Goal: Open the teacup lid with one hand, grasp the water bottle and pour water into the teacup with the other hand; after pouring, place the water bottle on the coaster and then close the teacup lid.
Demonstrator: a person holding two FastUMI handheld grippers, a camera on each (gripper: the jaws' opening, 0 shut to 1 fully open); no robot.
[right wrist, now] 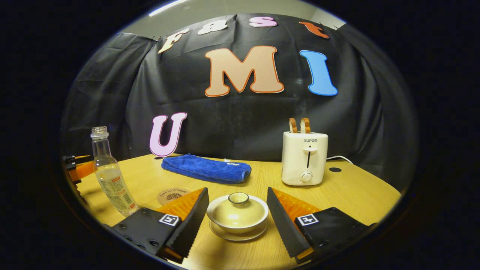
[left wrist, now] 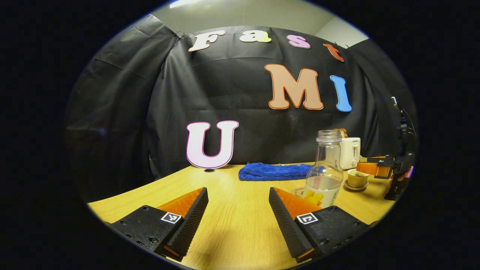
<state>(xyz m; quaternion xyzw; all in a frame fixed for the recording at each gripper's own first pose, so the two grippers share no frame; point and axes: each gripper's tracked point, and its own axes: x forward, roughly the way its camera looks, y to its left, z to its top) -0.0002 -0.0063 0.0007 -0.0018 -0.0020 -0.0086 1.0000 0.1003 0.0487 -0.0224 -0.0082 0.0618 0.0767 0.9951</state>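
Nothing of the task is judged done yet: the teacup (right wrist: 237,214) is seen on its saucer near the front of the tabletop (right wrist: 348,187) with the lid (right wrist: 238,198) on, framed between the spread right tongs (right wrist: 237,213), which touch nothing. The uncapped water bottle (left wrist: 324,169), partly filled, is left standing untouched just beyond the spread, empty left tongs (left wrist: 238,208), with the coaster (right wrist: 173,195) lying bare beside it. Lifting the lid, pouring, parking the bottle and re-covering the cup are all left.
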